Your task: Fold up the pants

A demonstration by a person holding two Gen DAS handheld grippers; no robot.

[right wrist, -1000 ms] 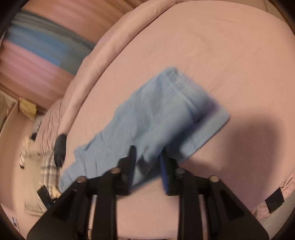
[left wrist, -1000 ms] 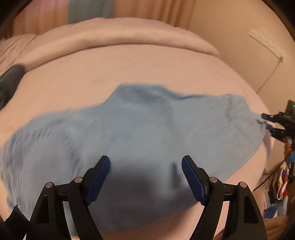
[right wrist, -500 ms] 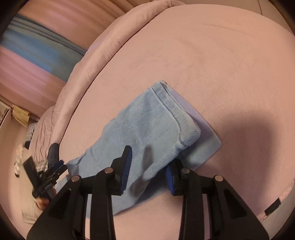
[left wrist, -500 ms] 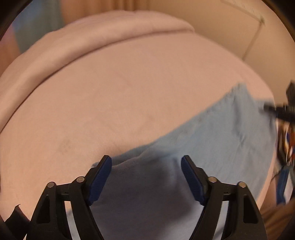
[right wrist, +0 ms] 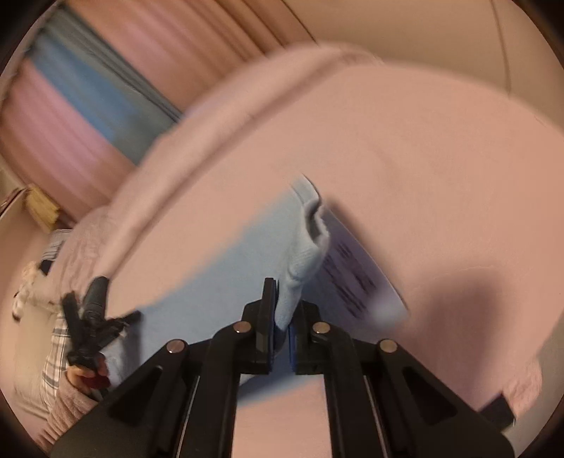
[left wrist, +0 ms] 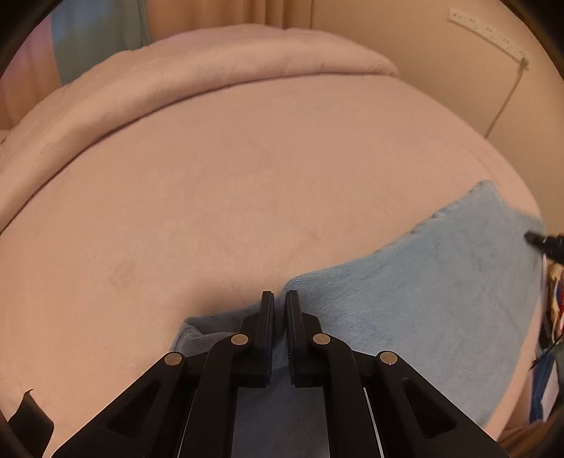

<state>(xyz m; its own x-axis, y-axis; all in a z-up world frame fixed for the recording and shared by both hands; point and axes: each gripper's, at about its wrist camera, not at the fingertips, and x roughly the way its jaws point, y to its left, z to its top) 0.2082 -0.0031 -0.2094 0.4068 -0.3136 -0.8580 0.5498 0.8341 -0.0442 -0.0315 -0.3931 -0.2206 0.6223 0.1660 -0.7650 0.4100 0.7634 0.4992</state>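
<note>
Light blue pants (left wrist: 423, 299) lie on the pink bed (left wrist: 229, 211), stretching from the bottom centre of the left wrist view to its right edge. My left gripper (left wrist: 280, 310) is closing to a tight pinch on the pants' near edge, with cloth between the pads. In the right wrist view, my right gripper (right wrist: 282, 310) is likewise closing and shut on a raised fold of the pants (right wrist: 229, 274). A pale inner patch with dark print (right wrist: 356, 278) shows beside that fold. The left gripper (right wrist: 135, 317) appears at the cloth's far end, and the right gripper's tip (left wrist: 539, 241) at the left view's edge.
A rolled pink duvet (left wrist: 211, 70) lies along the far side of the bed. Behind it are curtains (right wrist: 105, 88) and a beige wall with a white strip and cord (left wrist: 490, 28). Clutter sits off the bed's right side (left wrist: 553, 299). A hand (right wrist: 84, 373) holds the left gripper.
Both grippers went from open to shut on the pants. The left one moved across the cloth to its edge. The right one now lifts a fold.
</note>
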